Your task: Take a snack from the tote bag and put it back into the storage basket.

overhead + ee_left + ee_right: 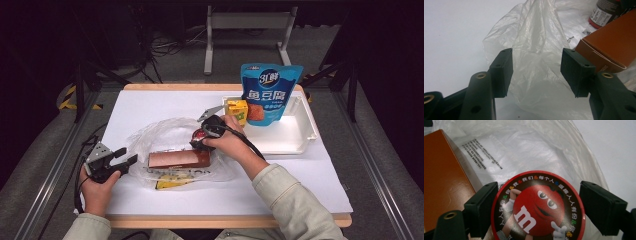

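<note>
A clear plastic bag [160, 131] [534, 32] [524, 145] lies crumpled on the white table. On it are a flat orange-brown box [179, 159] [609, 47] [441, 177] and a dark can with a red cartoon lid [199, 135] [605, 11] [537, 207]. My right gripper [202, 141] [537, 186] points down over the can, its jaws on either side of the lid. The right pad stands apart from the rim, and the left pad sits close against it. My left gripper [125, 156] [536, 53] is open at the bag's left edge, with thin film between its jaws.
A white tray [295, 136] at the back right holds an upright blue pouch [270, 95] and a small yellow carton [237, 110]. A yellow packet [172, 182] lies under the bag near the front. Bare tabletop [300, 185] lies to the front right.
</note>
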`<state>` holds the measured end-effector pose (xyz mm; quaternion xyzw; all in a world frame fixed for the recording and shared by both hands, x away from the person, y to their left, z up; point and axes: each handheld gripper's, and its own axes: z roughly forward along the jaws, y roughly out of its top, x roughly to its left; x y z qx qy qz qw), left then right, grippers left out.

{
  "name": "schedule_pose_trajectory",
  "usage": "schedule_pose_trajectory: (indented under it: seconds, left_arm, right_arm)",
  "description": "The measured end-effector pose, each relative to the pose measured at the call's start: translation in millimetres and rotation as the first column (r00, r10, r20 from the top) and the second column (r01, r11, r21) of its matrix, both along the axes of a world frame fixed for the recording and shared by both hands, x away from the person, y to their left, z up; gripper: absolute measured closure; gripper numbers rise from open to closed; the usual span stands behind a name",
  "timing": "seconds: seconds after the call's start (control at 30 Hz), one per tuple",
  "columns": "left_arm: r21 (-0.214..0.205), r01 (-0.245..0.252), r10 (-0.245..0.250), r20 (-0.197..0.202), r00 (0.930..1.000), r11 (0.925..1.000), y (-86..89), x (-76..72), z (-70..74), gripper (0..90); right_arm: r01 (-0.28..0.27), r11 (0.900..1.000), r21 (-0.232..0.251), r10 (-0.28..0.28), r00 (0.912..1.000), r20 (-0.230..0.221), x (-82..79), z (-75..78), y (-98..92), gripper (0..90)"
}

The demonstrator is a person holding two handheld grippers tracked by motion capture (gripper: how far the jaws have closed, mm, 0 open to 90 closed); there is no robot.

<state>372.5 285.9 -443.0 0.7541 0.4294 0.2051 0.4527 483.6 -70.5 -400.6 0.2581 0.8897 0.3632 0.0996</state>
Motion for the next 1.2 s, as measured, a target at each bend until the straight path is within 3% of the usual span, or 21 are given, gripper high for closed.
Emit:
schedule_pose_trajectory:
  seconds: [0.13,0.57,0.77,1.2]
  left_arm:
    - [0.000,0.000,0.000,0.000,1.0000,1.0000,0.0,0.1,-0.1,44.0]
    - [0.000,-0.001,0.001,0.001,1.0000,1.0000,0.1,-0.1,0.1,44.0]
    - [0.000,-0.002,0.002,0.002,1.0000,1.0000,0.4,-0.1,0.2,44.0]
    - [-0.001,-0.003,0.003,0.004,1.0000,1.0000,0.6,0.0,0.2,44.0]
  right_arm:
    - [0.005,0.9996,-0.029,-0.005,1.0000,-0.008,0.2,-3.1,0.5,18.1]
    - [0.045,0.9981,-0.043,-0.046,0.9982,-0.038,0.4,-9.8,3.3,18.1]
    - [0.039,0.9979,-0.051,-0.042,0.9972,-0.062,0.0,-10.0,4.7,23.7]
    - [0.030,0.9966,-0.077,-0.032,0.9991,-0.027,-2.3,-1.1,6.9,24.9]
